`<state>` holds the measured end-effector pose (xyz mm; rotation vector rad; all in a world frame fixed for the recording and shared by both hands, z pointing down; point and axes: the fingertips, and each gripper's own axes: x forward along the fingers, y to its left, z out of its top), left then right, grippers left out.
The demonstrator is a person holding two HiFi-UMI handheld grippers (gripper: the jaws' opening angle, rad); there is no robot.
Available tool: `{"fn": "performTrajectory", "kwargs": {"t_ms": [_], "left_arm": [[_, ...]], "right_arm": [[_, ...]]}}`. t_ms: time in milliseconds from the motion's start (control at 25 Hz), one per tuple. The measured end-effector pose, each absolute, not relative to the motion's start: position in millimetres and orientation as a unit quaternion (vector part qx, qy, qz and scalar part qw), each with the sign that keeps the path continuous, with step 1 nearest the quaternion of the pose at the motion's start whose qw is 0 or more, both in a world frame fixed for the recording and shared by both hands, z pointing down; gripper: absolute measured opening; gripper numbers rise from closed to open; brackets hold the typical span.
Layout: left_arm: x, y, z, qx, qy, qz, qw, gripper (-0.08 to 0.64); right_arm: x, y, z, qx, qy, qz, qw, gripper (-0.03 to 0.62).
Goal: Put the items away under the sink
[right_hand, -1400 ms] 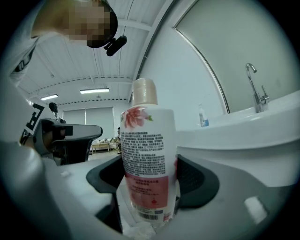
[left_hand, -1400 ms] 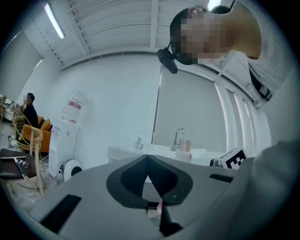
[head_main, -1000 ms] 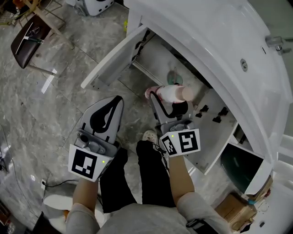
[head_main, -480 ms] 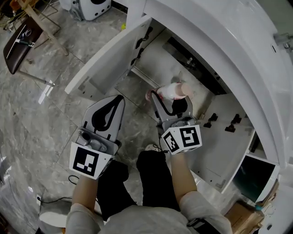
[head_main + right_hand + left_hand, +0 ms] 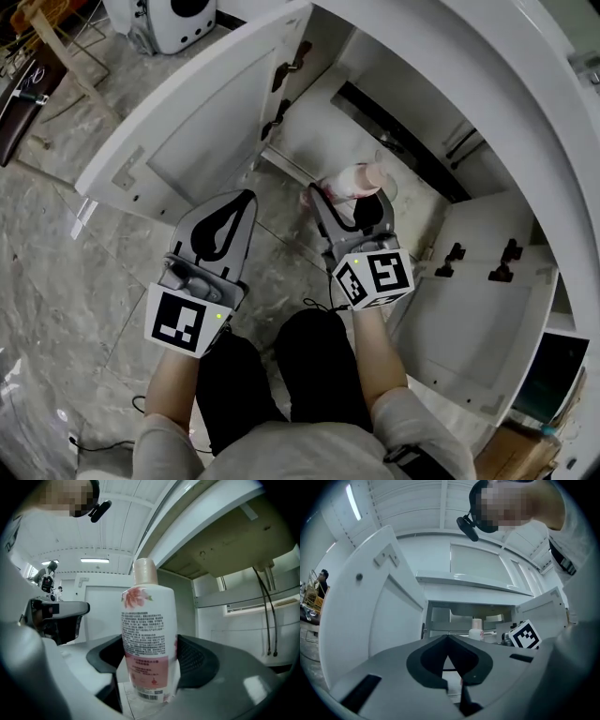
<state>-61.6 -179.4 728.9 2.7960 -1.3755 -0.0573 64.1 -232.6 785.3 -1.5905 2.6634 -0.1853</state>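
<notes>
My right gripper [image 5: 345,206] is shut on a white and pink bottle [image 5: 353,184] with a beige cap; in the right gripper view the bottle [image 5: 149,634] stands upright between the jaws, its printed label facing the camera. It is held at the mouth of the open cabinet [image 5: 394,150] under the sink. My left gripper [image 5: 228,217] hangs to the left over the floor, shut with nothing in it; its tips [image 5: 449,639] meet in the left gripper view, where the bottle [image 5: 476,629] shows small beyond them.
The left cabinet door [image 5: 197,122] stands open over the grey tiled floor [image 5: 56,244]. The right door [image 5: 487,300] is swung open at the right, hinges showing. Pipes and hoses [image 5: 265,606] hang inside the cabinet. A white appliance [image 5: 164,21] stands at top left.
The view has shifted lower and closer to the cabinet. My right gripper with the bottle has moved toward the cabinet opening. The left gripper keeps its place beside it.
</notes>
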Motion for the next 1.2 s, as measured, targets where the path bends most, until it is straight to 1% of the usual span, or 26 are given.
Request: {"fn": "performTrajectory", "kwargs": {"t_ms": [160,280,480,1080,1200], "left_arm": [[-56.0,-184.1,752.3,0.900,-0.435,-0.030,0.008,0.008],[-48.8,-187.9,756.1,0.904,-0.424,-0.056,-0.004,0.008],[-41.7,-189.8,762.2,0.909,-0.413,-0.064,-0.006,0.008],[-63.3,-195.1,779.4,0.898,-0.437,-0.049,-0.002,0.008],[-68.2,-195.2,780.6,0.896,-0.442,-0.047,-0.001,0.008]], "right_arm": [[72.1,-238.2,813.6,-0.514,0.855,-0.064,0.021,0.350],[79.4,-247.6,828.8,-0.520,0.852,-0.061,0.015,0.350],[89.2,-270.6,847.7,-0.530,0.845,-0.066,0.016,0.350],[103.9,-348.1,907.2,-0.573,0.814,-0.100,0.002,0.350],[106.2,-359.9,916.5,-0.581,0.807,-0.100,-0.010,0.350]]}}
